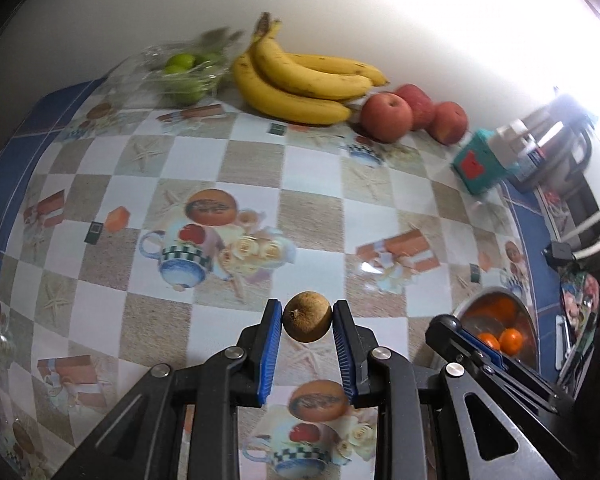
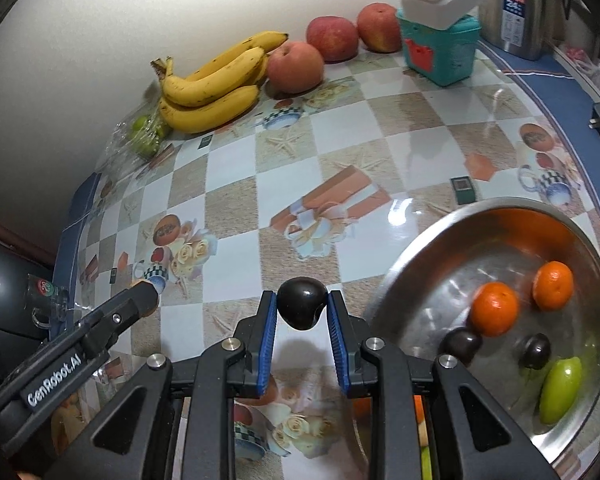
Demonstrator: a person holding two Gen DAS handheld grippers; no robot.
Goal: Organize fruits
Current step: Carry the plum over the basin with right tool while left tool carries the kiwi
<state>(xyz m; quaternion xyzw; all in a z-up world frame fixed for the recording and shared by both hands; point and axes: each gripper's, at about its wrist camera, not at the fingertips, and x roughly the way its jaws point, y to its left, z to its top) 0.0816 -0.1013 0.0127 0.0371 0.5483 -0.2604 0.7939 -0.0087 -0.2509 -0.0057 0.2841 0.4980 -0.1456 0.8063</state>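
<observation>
**Two small fruits in the grippers, steel bowl part-filled**

Left wrist view. We list: the left gripper (image 1: 307,322), blue pads closed on a small brown round fruit (image 1: 307,317), held clear above the patterned tablecloth (image 1: 320,184). Along the far wall, from left: green fruits in a clear bag (image 1: 186,74), a bunch of bananas (image 1: 300,80), three red apples (image 1: 410,114) touching one another. Beside the apples, a teal container (image 1: 476,166) with a white block on top. At lower right, the steel bowl (image 1: 528,320) with two oranges (image 1: 500,340) visible in it; the right gripper's arm crosses in front of it.

Right wrist view. We list: the right gripper (image 2: 302,312), jaws closed on a dark glossy fruit (image 2: 302,308), held above the cloth just left of the steel bowl's (image 2: 420,248) rim. In the bowl: two oranges (image 2: 520,298), two dark fruits (image 2: 496,348) like the one held, one elongated green fruit (image 2: 560,390). The bananas (image 2: 212,88), apples (image 2: 332,48) and teal container (image 2: 440,50) stand along the wall; the bagged green fruits (image 2: 146,134) lie left of the bananas. A metal flask (image 2: 512,4) stands at the far right. The left gripper (image 2: 142,294) enters from the lower left; we cannot tell its grip from this view.
</observation>
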